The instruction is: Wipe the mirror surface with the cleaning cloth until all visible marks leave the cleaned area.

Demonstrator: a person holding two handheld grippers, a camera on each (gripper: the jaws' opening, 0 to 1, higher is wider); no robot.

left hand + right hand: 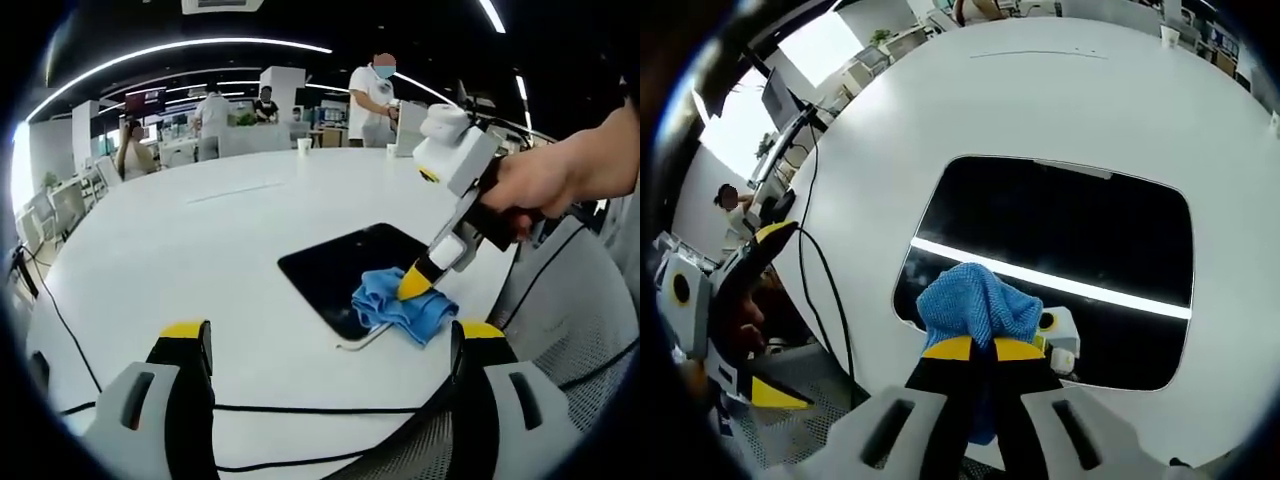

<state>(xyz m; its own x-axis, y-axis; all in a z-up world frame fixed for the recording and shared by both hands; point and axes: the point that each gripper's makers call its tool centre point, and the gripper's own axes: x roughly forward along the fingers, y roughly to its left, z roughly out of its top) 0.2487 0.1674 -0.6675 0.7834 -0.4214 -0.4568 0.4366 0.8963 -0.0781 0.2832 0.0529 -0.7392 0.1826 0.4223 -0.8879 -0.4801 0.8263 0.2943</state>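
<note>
Blue cleaning cloth (975, 300) bunched on the near edge of the dark mirror (1070, 230), lying flat on the white table (1040, 100). Pinched between the right gripper (985, 348) jaws, pressed together on its folds. Left gripper (330, 335) held back above the table, jaws spread wide, holding nothing

right gripper (415, 283) on blue cloth (405, 310) | mirror (350, 270) | left gripper (330, 345) apart
</note>
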